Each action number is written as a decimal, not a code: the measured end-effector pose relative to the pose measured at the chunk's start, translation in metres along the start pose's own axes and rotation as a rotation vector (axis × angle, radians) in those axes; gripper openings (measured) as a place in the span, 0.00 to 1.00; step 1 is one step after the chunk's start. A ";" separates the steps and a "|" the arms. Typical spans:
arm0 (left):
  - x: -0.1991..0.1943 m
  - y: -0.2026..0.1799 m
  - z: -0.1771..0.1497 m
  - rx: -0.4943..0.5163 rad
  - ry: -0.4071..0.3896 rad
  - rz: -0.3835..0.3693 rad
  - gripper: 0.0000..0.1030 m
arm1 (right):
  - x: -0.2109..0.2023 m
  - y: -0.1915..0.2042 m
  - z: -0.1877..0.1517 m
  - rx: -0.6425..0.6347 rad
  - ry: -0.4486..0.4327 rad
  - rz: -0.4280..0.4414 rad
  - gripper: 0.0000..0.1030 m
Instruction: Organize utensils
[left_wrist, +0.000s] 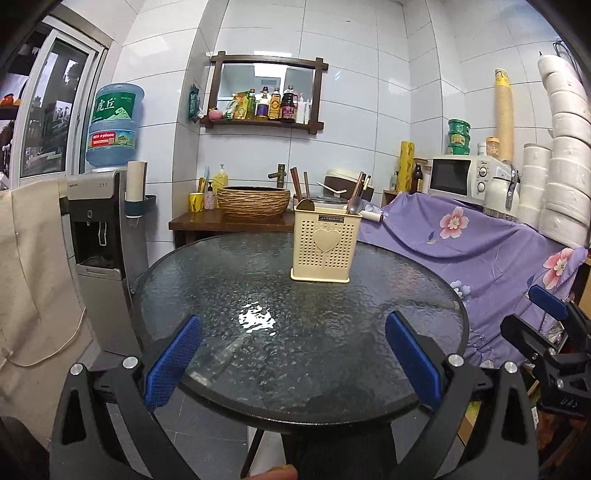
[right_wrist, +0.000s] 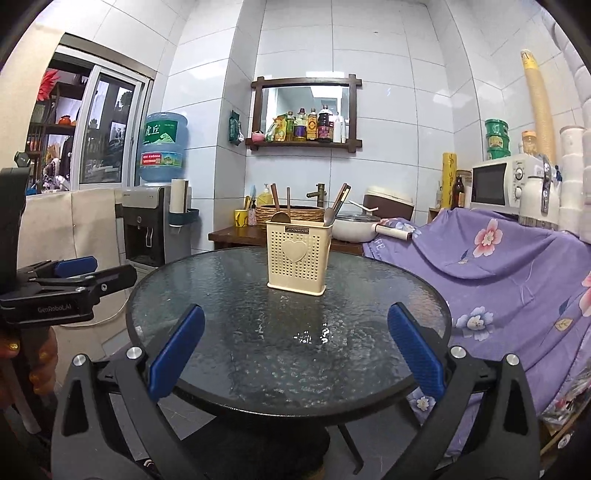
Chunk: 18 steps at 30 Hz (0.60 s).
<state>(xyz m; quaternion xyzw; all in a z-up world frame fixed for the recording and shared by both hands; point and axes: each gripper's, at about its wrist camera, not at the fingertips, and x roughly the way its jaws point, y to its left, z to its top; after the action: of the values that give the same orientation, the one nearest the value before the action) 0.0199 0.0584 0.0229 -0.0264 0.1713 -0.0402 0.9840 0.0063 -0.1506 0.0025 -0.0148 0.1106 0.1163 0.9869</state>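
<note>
A cream perforated utensil holder (left_wrist: 323, 244) with a heart on its front stands on the far part of the round glass table (left_wrist: 258, 306); it also shows in the right wrist view (right_wrist: 298, 255). Wooden spoons, chopsticks and a metal spoon (left_wrist: 354, 205) stick out of it. My left gripper (left_wrist: 293, 332) is open and empty over the table's near edge. My right gripper (right_wrist: 295, 325) is open and empty, also at the near edge. The right gripper shows at the right edge of the left wrist view (left_wrist: 546, 332); the left gripper shows at the left of the right wrist view (right_wrist: 70, 280).
A water dispenser (left_wrist: 99, 236) stands left of the table. A purple flowered cloth (left_wrist: 480, 251) covers furniture on the right, with a microwave (left_wrist: 458, 177) behind. A wooden counter with a woven basin (left_wrist: 253, 201) is behind the table.
</note>
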 end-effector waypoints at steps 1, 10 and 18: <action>0.000 0.000 0.000 0.001 0.003 0.000 0.94 | -0.001 -0.001 0.000 0.007 0.002 0.003 0.95; -0.002 -0.001 -0.003 0.020 0.008 0.008 0.94 | 0.004 -0.004 0.002 0.025 0.009 0.005 0.95; 0.000 -0.005 -0.002 0.029 0.012 0.004 0.94 | 0.006 -0.006 0.001 0.034 0.015 0.008 0.95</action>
<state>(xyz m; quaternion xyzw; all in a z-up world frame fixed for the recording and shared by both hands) 0.0191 0.0538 0.0218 -0.0116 0.1769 -0.0407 0.9833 0.0135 -0.1550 0.0024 0.0017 0.1202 0.1185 0.9857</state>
